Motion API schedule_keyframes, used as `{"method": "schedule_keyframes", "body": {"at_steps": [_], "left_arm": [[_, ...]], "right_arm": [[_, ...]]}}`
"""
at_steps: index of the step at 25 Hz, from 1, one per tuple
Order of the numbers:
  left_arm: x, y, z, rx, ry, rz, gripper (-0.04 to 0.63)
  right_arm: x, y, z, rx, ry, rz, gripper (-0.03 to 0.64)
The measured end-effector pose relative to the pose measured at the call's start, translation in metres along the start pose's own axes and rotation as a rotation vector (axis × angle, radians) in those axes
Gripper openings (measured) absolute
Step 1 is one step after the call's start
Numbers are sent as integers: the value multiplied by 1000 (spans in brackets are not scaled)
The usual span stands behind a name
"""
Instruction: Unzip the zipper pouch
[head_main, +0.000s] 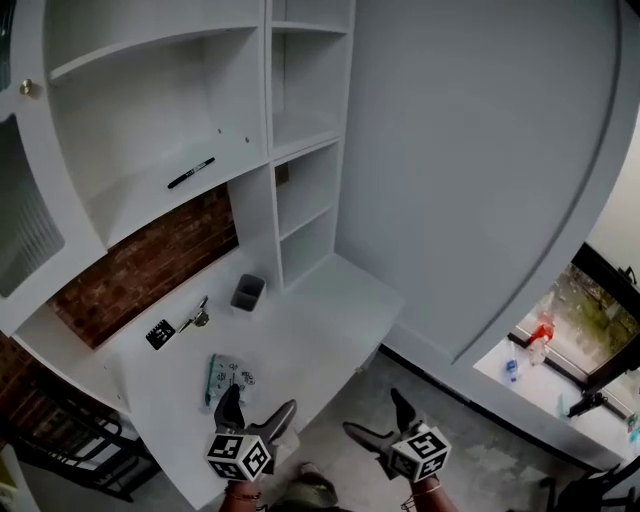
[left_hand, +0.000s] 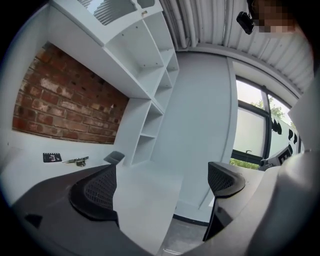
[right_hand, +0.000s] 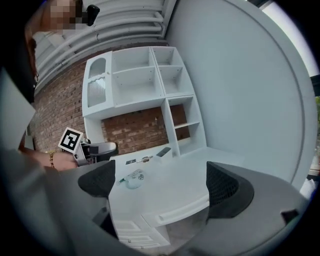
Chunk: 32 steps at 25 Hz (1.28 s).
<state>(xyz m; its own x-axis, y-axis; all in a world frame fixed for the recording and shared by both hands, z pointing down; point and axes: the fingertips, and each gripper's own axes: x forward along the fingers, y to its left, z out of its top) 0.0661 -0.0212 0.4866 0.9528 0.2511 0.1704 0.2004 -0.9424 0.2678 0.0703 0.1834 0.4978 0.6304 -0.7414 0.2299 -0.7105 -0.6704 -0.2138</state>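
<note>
No words or numbers can be read. The left gripper (head_main: 258, 402) and right gripper (head_main: 372, 412) each carry black and white square patterns, not letters. The black card (head_main: 159, 334), far left, has white marks too small to read.

desk (head_main: 322, 330): matt white | wall (head_main: 150, 265): rough brick | zipper pouch (head_main: 226, 374): perhaps soft plastic

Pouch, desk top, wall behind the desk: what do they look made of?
Pouch: soft, probably pale printed plastic or fabric; it lies limp and flat. Desk top: smooth matte white, likely painted or laminated board. Wall: bare red brick, mortar joints visible.
</note>
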Motion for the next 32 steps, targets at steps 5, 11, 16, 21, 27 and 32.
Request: {"method": "schedule_keyframes", "body": {"at_steps": [5, 11, 16, 21, 27, 32], "left_arm": [[11, 27, 3, -15, 19, 64, 568], [-29, 74, 5, -23, 11, 224, 568], [-76, 115, 1, -78, -23, 406, 568], [-119, 135, -4, -144, -66, 564, 568], [-143, 143, -16, -226, -97, 702, 568], [-134, 141, -22, -290, -119, 759, 568]], "right_arm": [[47, -8, 3, 0, 39, 118, 560], [102, 6, 2, -2, 89, 252, 555], [151, 40, 4, -20, 149, 414, 555], [208, 59, -12, -88, 256, 518, 554], [283, 87, -15, -179, 362, 675, 549], [330, 119, -27, -338, 477, 832, 546]]}}
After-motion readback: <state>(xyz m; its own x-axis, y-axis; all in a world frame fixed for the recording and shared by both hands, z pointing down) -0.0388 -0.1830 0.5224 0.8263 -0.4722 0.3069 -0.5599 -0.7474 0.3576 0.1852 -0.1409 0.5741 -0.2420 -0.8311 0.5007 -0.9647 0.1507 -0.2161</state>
